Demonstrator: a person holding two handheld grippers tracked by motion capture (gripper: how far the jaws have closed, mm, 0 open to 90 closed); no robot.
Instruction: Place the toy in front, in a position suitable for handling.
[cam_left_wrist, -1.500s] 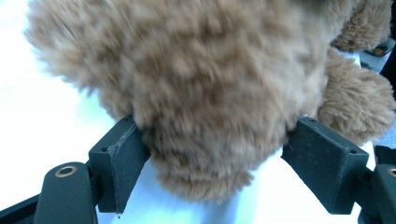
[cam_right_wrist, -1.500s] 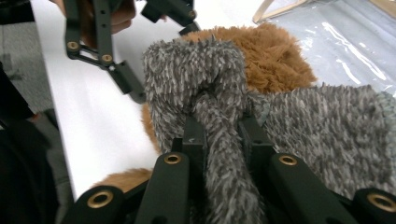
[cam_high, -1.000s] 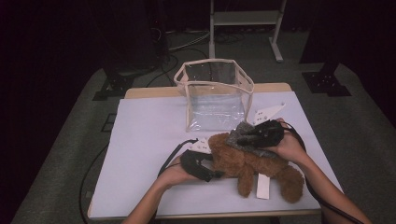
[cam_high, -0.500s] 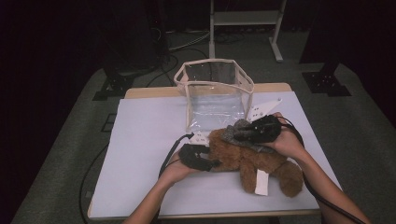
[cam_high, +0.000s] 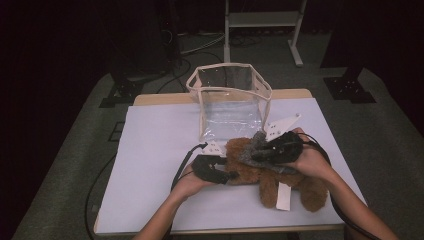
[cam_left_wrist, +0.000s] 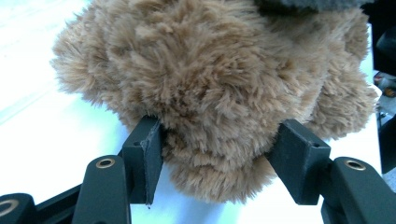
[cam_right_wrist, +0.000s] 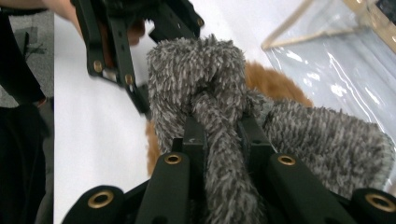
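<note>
- Brown plush bear (cam_high: 272, 177) lies on its back on the white table (cam_high: 155, 150), near-right part, just in front of the clear bag (cam_high: 231, 102) w/ beige trim. White tag (cam_high: 283, 196) hangs between its legs, toward the table's near edge.
- Grey fuzzy scarf (cam_right_wrist: 210, 88) sits on the bear's upper body, knotted; in the right gripper view we see the knot just beyond the jaws, one loose end spreading off to the right.
- Right gripper (cam_right_wrist: 223, 135): jaws pressed nearly together, pinching a strand of the scarf just below the knot. In the high view it (cam_high: 272, 150) lies roughly level over the bear's chest, tips pointing left; the right hand (cam_high: 310, 160) wraps its body from behind, forearm coming in from the bottom right at a slant.
- Left gripper (cam_left_wrist: 219, 149): jaws part-way spread, a lump of the bear's brown fur between them. Both pads touch fur and dent it a little, so we read it as a light hold on the bear; jaws have just been closing in on it, then easing a touch.
- In the high view the left gripper (cam_high: 227, 175) lies low at the bear's left side, pointing right; left hand (cam_high: 192, 180) cups it from below-left, wrist near the table, forearm rising from the bottom centre.
- Both grippers' cables trail back over the table edge.
</note>
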